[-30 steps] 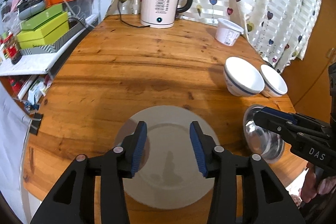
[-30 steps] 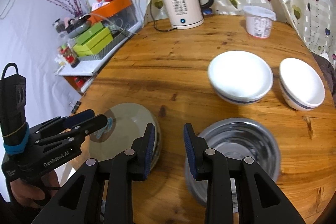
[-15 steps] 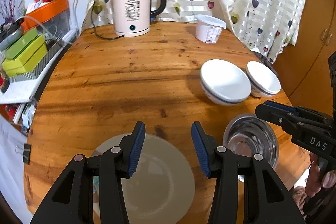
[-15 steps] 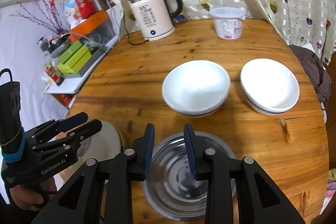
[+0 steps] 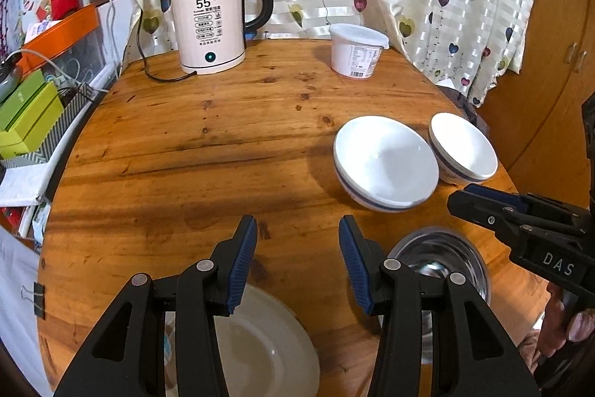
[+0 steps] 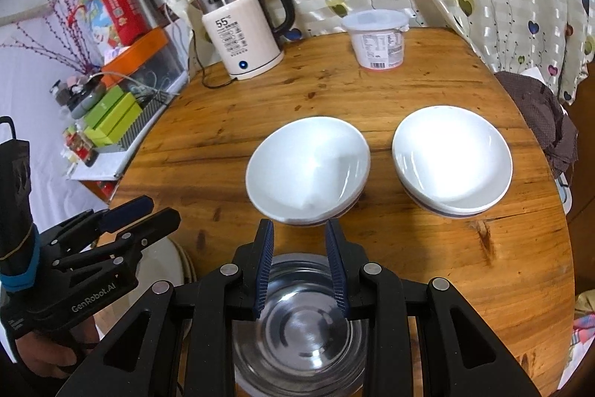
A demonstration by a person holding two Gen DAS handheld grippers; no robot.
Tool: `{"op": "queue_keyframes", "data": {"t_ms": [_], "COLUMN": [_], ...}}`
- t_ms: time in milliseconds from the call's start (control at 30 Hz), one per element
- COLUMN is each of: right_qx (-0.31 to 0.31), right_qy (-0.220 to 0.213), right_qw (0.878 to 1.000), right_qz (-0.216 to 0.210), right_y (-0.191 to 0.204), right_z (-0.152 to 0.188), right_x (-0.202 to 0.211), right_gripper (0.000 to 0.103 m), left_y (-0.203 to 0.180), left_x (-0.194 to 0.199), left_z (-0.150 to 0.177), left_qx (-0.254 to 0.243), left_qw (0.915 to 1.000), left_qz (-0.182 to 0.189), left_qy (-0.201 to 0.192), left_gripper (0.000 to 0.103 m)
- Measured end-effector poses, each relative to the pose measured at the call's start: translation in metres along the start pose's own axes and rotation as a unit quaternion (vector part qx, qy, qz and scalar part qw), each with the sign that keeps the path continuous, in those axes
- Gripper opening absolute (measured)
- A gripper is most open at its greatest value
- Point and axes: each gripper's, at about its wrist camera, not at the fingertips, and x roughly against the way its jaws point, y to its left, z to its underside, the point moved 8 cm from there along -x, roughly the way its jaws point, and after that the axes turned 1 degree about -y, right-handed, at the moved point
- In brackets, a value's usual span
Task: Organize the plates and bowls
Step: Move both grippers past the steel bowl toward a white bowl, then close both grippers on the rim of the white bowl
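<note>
Two white bowls with blue bands sit side by side on the round wooden table: the nearer one (image 6: 308,170) (image 5: 385,162) and one to its right (image 6: 452,162) (image 5: 463,147). A steel bowl (image 6: 301,326) (image 5: 442,259) sits at the front edge. A pale plate (image 5: 260,345) (image 6: 167,259) lies front left. My left gripper (image 5: 297,248) is open and empty above the plate's far rim. My right gripper (image 6: 299,263) is open and empty above the steel bowl, its tips just short of the nearer white bowl.
An electric kettle (image 5: 212,25) with its cord and a white lidded tub (image 5: 357,51) stand at the table's back. A side shelf with green boxes (image 5: 26,114) is at the left. A curtain hangs behind, and a wooden cabinet (image 5: 550,62) is at the right.
Both grippers have moved forward over the table and tilted up. The plate and steel bowl have slid lower in the views. The white bowls are nearer. Jaws stayed open.
</note>
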Motion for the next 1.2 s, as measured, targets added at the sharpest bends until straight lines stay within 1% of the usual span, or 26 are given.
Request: {"op": "queue_keyframes", "data": {"t_ms": [400,767,1033,1200], "right_qx": [-0.012,-0.027,-0.036,-0.041], "right_qy": [0.009,0.015,0.015,0.014], "right_qw": [1.000,0.999,0.999,0.999], "right_qz": [0.010,0.014,0.017,0.019], "right_y": [-0.015,-0.026,-0.034,-0.038], "right_z": [-0.014,-0.020,-0.024,-0.025], "right_x": [-0.018,-0.034,-0.041,-0.044], "right_gripper": [0.028,0.028,0.028,0.028], "left_y": [-0.004,0.001,-0.004,-0.015], "left_x": [-0.027,-0.045,-0.051,-0.056], "left_z": [-0.014,-0.019,-0.025,-0.030], "left_qx": [0.005,0.031,0.042,0.037], "left_qw": [0.9998,0.9989,0.9978,0.9972], "left_qz": [0.013,0.025,0.045,0.059], "left_qy": [0.012,0.024,0.023,0.024], "left_gripper": [0.047,0.047,0.047,0.047]}}
